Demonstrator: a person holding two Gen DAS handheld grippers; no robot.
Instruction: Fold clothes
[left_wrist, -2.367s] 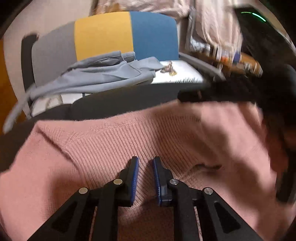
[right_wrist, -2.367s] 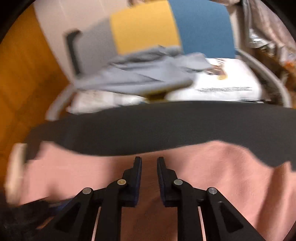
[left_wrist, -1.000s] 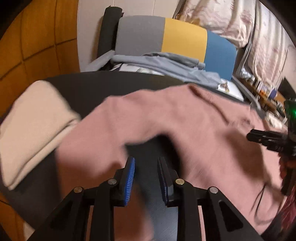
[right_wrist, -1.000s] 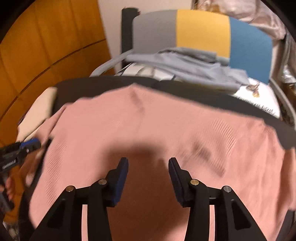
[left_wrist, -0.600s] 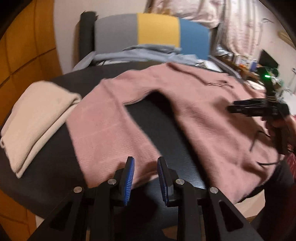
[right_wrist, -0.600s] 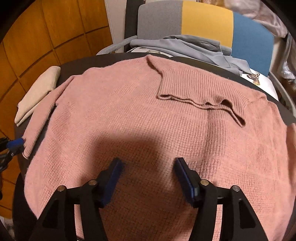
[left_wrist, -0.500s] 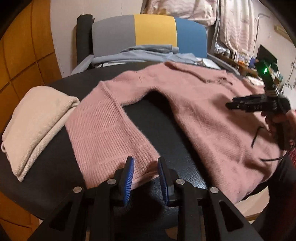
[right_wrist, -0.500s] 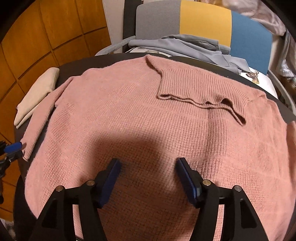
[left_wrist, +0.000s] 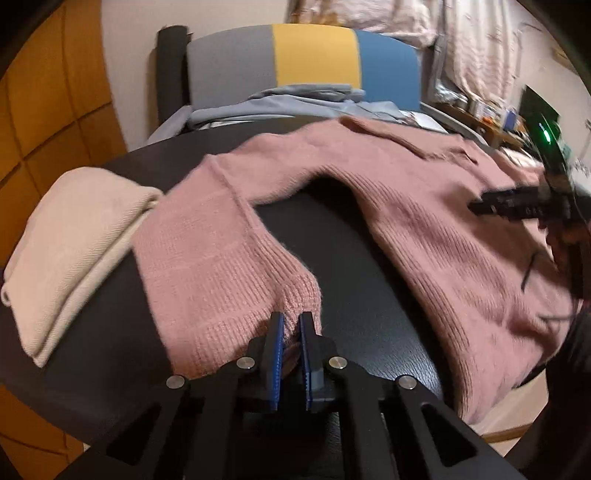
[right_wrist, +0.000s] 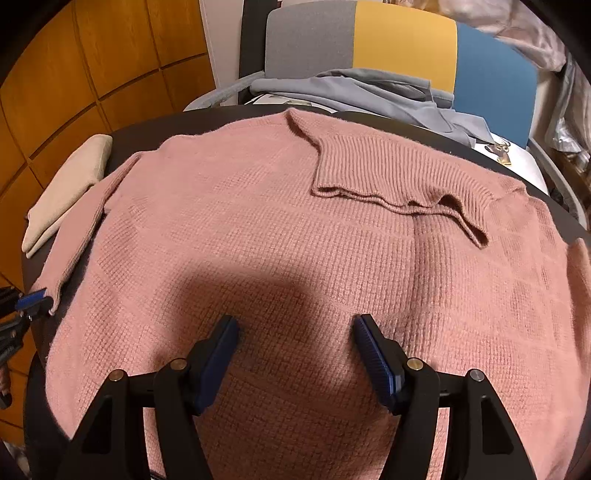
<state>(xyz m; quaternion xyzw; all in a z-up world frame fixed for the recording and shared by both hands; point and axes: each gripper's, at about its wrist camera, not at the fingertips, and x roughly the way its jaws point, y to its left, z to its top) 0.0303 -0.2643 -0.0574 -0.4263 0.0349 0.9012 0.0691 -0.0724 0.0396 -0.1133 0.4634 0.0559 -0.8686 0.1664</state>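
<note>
The left tongs (left_wrist: 290, 334), just closed, pinch the cuff (left_wrist: 295, 295) of the pink sweater (right_wrist: 295, 229) spread on the black desk (left_wrist: 351, 258), its sleeve running away leftward, while the right tongs (right_wrist: 295, 345) hover spread over the body.

A dark, round-edged worktop (left_wrist: 362, 266) fills the foreground. Beyond its far edge stands a chair (right_wrist: 402, 40) with a backrest in grey, yellow and blue panels. Orange-brown wood panelling (right_wrist: 92, 62) covers the wall at the left; a pale wall strip (left_wrist: 133, 66) adjoins it. Patterned pale curtains (left_wrist: 480, 48) hang at the right. Lighting is warm and indoor.
</note>
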